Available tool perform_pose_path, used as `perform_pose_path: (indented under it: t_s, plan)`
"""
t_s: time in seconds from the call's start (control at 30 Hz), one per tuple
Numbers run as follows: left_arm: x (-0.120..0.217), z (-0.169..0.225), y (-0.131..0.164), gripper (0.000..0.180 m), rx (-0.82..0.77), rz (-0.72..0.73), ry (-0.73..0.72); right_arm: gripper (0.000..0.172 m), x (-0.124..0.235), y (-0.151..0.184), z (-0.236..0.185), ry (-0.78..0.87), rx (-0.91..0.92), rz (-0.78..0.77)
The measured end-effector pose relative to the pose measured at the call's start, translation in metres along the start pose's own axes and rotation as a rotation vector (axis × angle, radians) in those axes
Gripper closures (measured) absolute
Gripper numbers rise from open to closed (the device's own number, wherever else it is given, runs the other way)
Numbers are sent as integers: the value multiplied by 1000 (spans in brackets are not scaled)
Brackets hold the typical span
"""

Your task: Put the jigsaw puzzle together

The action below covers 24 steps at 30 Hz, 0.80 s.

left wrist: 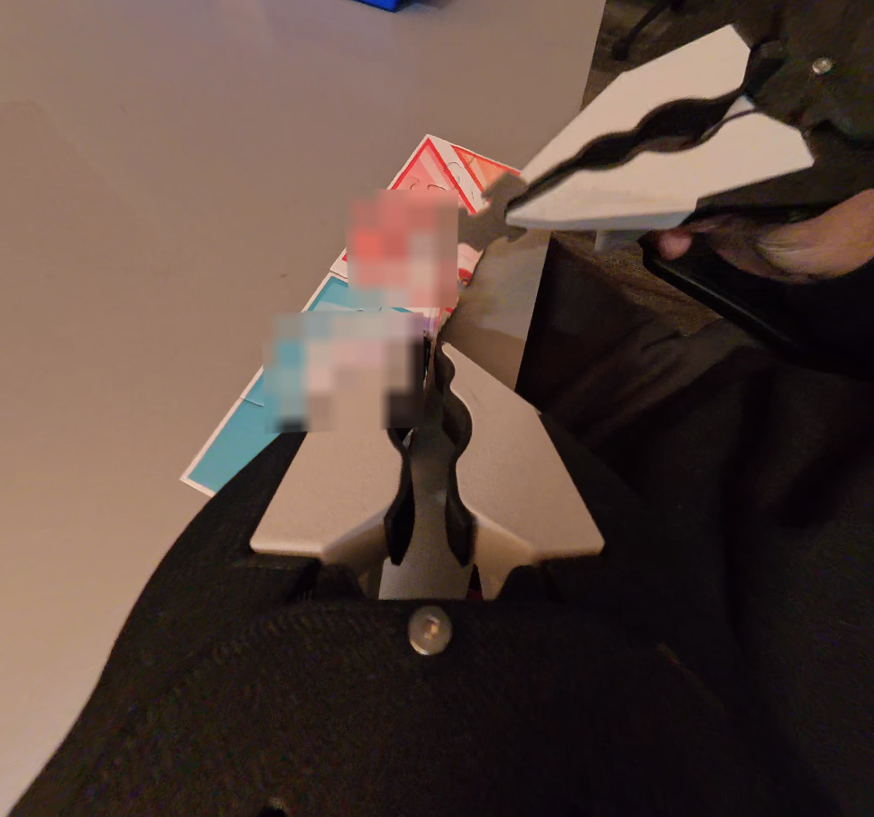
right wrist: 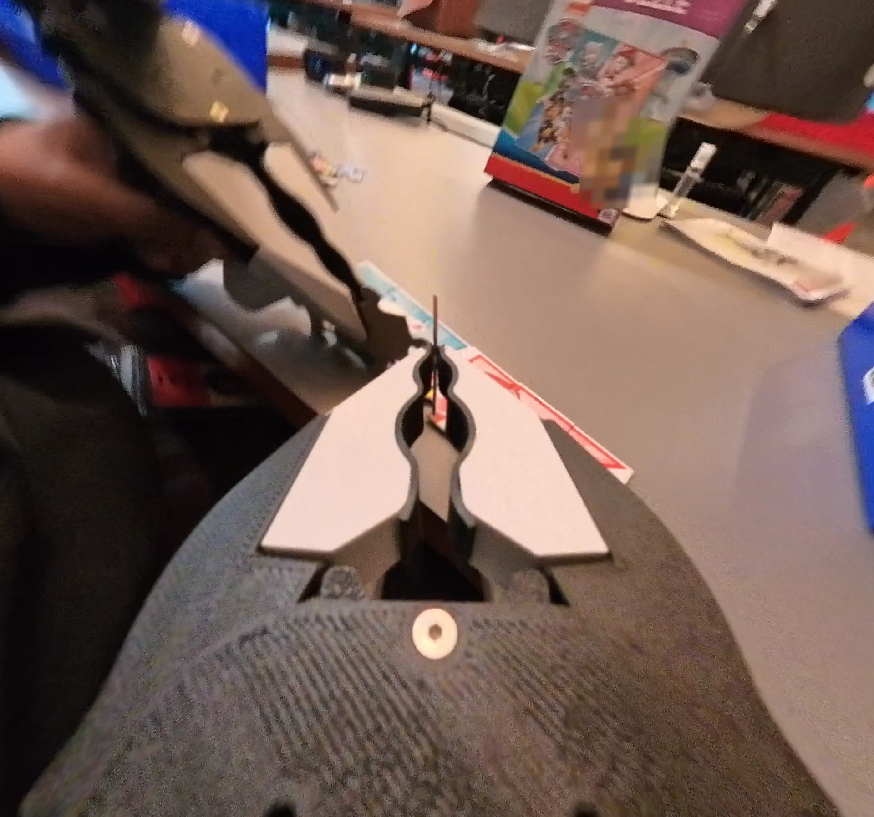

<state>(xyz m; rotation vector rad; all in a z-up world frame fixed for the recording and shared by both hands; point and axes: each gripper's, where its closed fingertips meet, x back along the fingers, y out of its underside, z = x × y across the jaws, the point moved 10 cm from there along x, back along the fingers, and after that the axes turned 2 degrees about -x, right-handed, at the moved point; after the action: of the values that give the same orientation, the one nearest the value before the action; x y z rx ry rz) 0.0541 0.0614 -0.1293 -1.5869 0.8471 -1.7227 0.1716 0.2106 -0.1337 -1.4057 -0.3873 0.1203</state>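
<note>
At table's [left wrist: 142, 179] near edge, left gripper [left wrist: 432, 359] clenched on puzzle piece held edge-up beside teal panel [left wrist: 236, 444]; right gripper [right wrist: 434, 359] clamped on second piece [left wrist: 492, 219] over red panel [left wrist: 444, 165], probably for fitting. Puzzle box [right wrist: 610, 85] stands far off.

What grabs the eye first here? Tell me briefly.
Two tools meet at the near edge of the table: the right tool pinches a grey jigsaw piece, and the left tool pinches a dark jigsaw piece. Beneath them lie a teal card and a red card. A colourful puzzle box stands upright farther back.
</note>
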Motion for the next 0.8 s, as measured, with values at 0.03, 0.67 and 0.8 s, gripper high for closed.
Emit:
perform_pose_path:
  t_s: [0.03, 0.67, 0.8]
  plan:
    - [0, 0, -1, 180, 8, 9, -6, 172, 1, -2, 4, 4, -80, 28]
    - [38, -53, 8, 180, 710, 506, 450, 172, -11, 11, 12, 124, -51, -162]
    - [75, -72, 12, 180, 690, 595, 350, 172, -10, 1, 7, 75, -5, -71]
